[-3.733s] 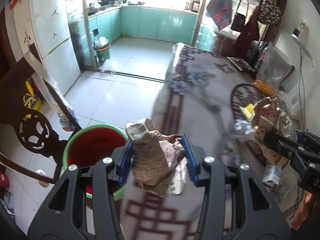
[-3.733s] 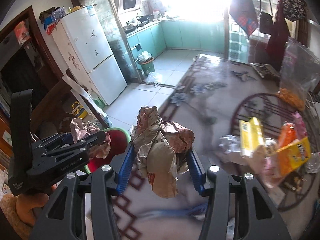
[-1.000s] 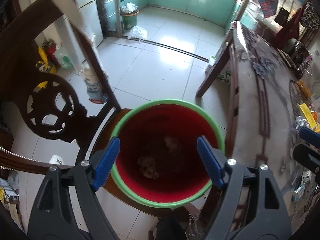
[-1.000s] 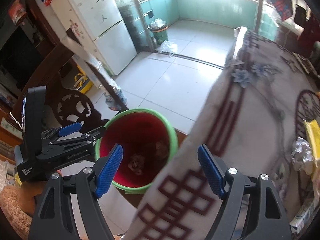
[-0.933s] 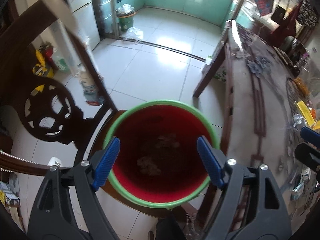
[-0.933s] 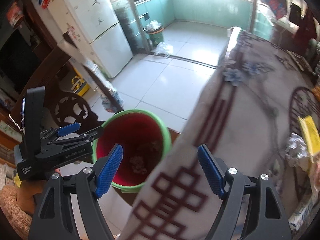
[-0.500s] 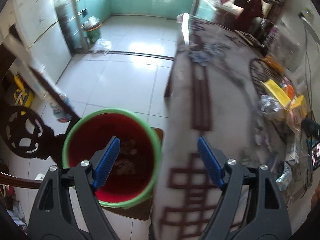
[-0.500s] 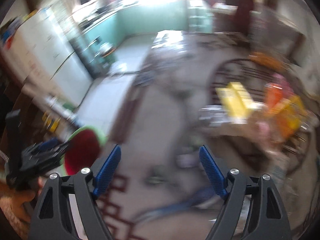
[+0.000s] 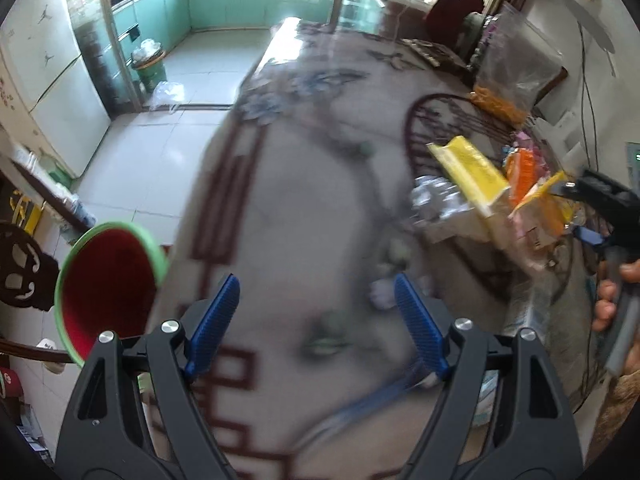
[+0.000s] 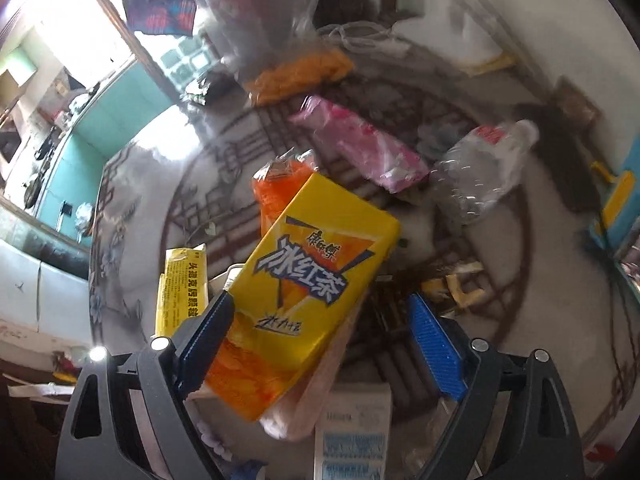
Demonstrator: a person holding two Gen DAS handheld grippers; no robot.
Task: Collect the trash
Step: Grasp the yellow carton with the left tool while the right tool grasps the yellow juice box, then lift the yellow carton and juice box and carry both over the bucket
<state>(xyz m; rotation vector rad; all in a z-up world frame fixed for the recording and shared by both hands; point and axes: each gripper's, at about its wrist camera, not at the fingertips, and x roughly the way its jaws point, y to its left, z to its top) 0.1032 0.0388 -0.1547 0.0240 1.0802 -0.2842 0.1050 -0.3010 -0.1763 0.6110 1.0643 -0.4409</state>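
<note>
My left gripper (image 9: 318, 322) is open and empty above the patterned tablecloth (image 9: 288, 208). The red bin with a green rim (image 9: 106, 288) stands on the floor to its left. My right gripper (image 10: 320, 336) is open over a heap of trash. A yellow iced-tea carton (image 10: 308, 280) lies between its open jaws, close to the left finger (image 10: 208, 332); contact cannot be told. An orange packet (image 10: 276, 184), a pink wrapper (image 10: 360, 148) and a crushed clear bottle (image 10: 480, 168) lie beyond. In the left wrist view the right gripper (image 9: 600, 200) sits at the trash pile (image 9: 480, 184).
A white box (image 10: 352, 432) lies under the right gripper. A yellow pack (image 10: 182, 288) lies left of the carton. A carved wooden chair (image 9: 20, 264) stands by the bin. A fridge (image 9: 44, 60) and a small green bin (image 9: 150, 68) stand on the far floor.
Both grippers dropped their crumpled paper into the red bin. Both then swung right, the left over the tablecloth and the right onto the trash pile around the yellow carton.
</note>
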